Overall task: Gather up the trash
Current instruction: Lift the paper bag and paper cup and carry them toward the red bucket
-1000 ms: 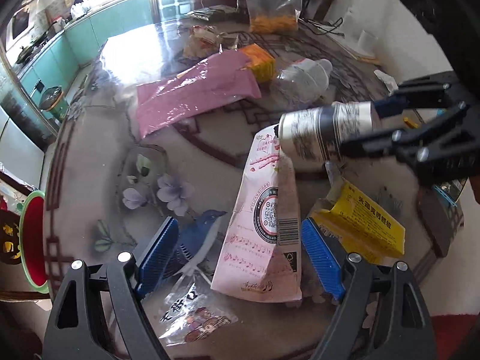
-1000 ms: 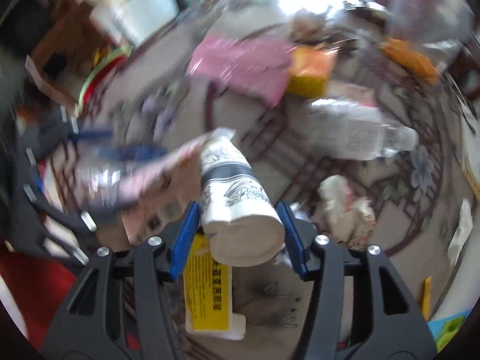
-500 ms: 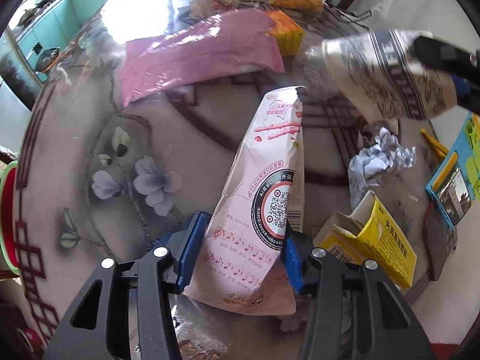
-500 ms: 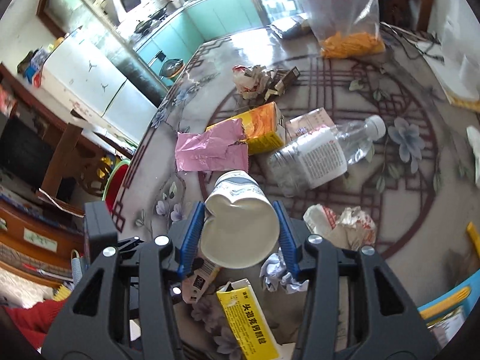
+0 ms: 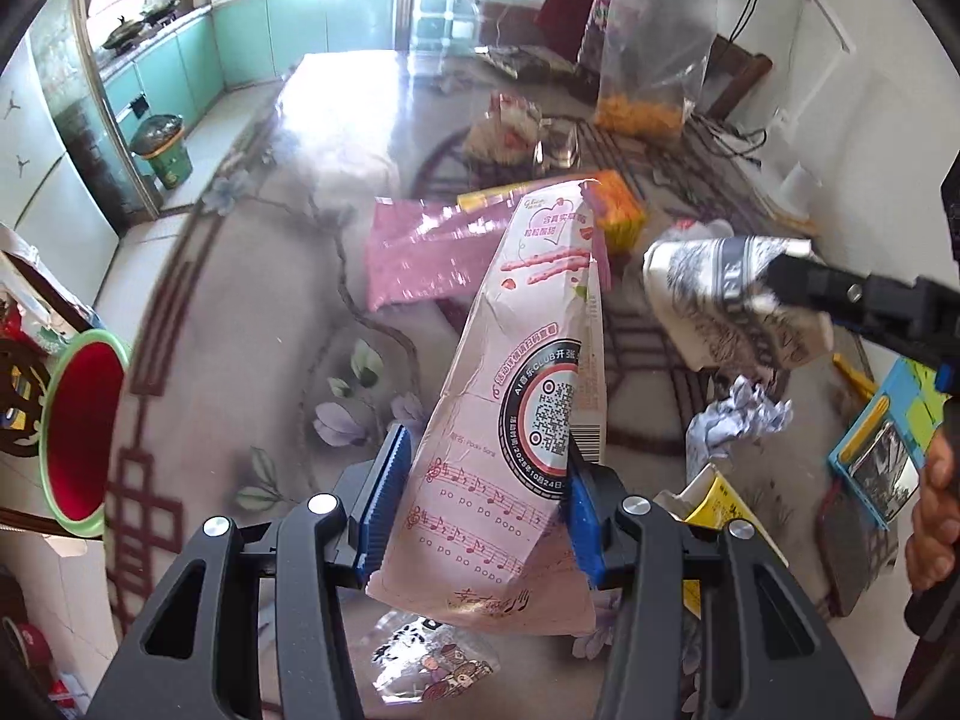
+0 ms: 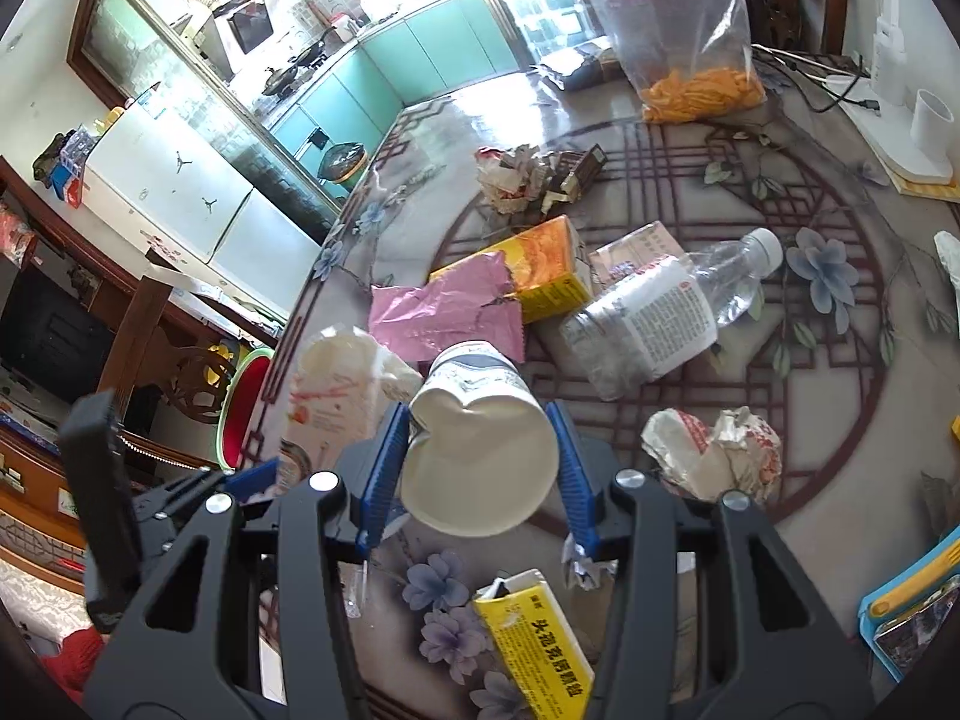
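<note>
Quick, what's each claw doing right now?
Left claw: closed on the pink paper snack box.
Right claw: closed on the dented white paper cup.

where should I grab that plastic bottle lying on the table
Take the bottle across its labelled middle, coming from above with the jaws straddling its width. It lies on its side, cap toward the right, and the crushed clear body gives flat sides to pinch.

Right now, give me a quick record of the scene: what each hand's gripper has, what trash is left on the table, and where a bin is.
left gripper: shut on pink snack box
right gripper: shut on dented paper cup
left on table: plastic bottle, pink wrapper, orange carton, yellow box, crumpled paper
bin: red bin with green rim, past the table's left edge
</note>
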{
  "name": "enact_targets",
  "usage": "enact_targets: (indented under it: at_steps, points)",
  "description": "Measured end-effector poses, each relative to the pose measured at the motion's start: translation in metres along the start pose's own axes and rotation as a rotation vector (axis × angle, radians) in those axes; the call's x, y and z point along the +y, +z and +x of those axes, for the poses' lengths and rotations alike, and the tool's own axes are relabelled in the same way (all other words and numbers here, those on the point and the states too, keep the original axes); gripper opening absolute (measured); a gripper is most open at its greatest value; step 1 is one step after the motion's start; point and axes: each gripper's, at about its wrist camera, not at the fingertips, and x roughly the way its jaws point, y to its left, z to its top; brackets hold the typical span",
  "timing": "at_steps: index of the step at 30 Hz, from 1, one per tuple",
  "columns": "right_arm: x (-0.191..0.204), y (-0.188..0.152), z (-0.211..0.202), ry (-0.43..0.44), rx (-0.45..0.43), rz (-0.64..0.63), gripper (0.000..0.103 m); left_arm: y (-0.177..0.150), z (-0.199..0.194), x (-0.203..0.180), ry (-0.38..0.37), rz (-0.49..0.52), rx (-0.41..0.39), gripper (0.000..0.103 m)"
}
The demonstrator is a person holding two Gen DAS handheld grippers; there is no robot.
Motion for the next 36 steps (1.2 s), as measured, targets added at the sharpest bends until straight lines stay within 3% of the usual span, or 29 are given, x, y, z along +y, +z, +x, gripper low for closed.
enact_targets:
  at_steps: [12, 25, 36]
  points:
    - [0.014, -0.006, 0.007, 0.018, 0.023, -0.012, 0.046, 0.015, -0.034, 0.015, 0.030, -0.027, -0.091, 0.045]
    - [0.032, -0.006, 0.010, 0.020, 0.018, -0.017, 0.046, 0.014, -0.045, 0.038, 0.047, -0.050, -0.114, 0.045]
    - [0.070, -0.009, 0.025, 0.005, 0.028, -0.032, 0.046, 0.007, -0.052, 0.088, 0.054, -0.088, -0.117, 0.045]
